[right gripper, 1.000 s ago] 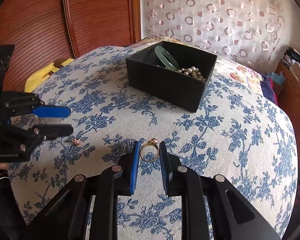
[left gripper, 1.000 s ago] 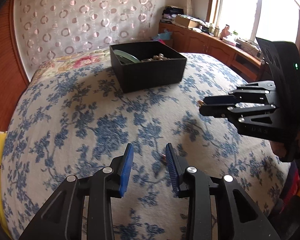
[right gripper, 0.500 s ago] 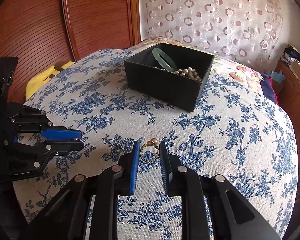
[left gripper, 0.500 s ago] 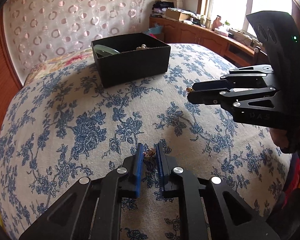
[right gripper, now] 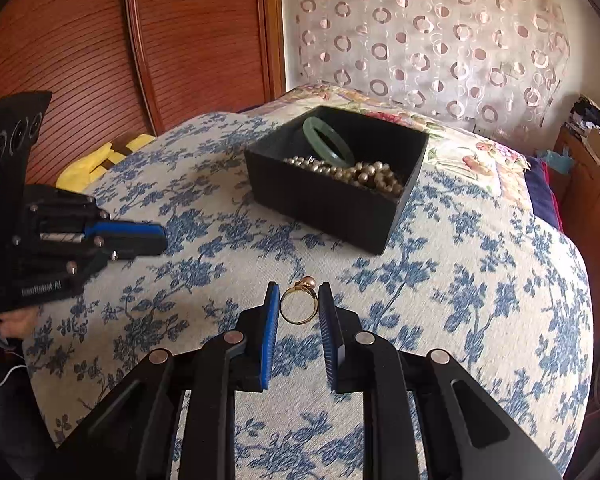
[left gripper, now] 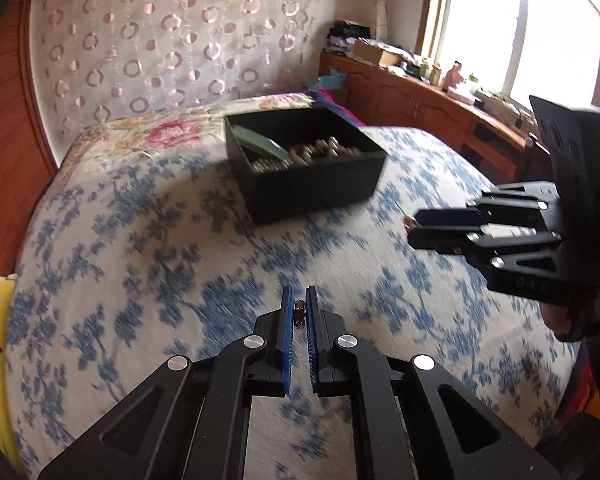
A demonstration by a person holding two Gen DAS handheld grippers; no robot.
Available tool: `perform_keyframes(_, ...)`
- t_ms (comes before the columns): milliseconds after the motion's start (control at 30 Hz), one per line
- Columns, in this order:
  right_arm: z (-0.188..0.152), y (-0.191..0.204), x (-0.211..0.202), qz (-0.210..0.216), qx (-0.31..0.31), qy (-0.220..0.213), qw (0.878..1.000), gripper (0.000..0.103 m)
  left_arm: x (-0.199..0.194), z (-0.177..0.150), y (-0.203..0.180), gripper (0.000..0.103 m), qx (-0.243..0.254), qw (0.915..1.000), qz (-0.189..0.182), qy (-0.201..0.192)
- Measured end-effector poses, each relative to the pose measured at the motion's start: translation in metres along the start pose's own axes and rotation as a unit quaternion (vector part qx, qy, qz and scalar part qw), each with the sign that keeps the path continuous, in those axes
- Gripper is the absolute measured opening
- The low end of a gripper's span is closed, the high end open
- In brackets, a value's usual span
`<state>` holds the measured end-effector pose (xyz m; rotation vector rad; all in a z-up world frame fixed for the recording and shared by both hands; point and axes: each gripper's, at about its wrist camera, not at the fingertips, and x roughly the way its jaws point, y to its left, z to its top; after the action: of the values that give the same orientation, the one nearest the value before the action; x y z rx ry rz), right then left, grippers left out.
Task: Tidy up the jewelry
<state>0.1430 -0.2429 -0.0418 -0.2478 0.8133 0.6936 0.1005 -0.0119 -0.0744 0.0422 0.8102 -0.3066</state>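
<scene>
Toward the far end of the bed [right gripper: 480, 320], on its blue-flowered cover, stands a black open box [right gripper: 332, 204]. Inside it a green bangle [right gripper: 328, 142] leans tilted against the far-left wall, and a heap of pearl beads [right gripper: 364, 174] fills the floor beside and under it; in the left wrist view the same box [left gripper: 312, 184] is blurred, yet bangle and beads still show.

Nearer the foot of the bed, the left gripper [left gripper: 299, 312] has just been closing, and its blue pads now stand almost together, pinching a small gold-brown earring [left gripper: 299, 317] between them near the tips. From the right wrist view that gripper [right gripper: 156, 238] appears side-on at the left edge of the bed, its fingers close together.

The right gripper [right gripper: 299, 304] has its jaws narrowly apart, with a gold ring [right gripper: 299, 307] bearing a pearl upright between the pads; both pads meet the band's sides. Whether the ring is lifted off the cover I cannot tell.
</scene>
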Motion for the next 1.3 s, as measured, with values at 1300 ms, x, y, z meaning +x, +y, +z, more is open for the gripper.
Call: perform_keyframes(1300, 0.045, -0.057, -0.001, -0.032, 0.045, -0.054, 0.997, 0.038, 0.048, 0.110, 0.004, 0.006, 0.013, 0.9981, 0.031, -0.052)
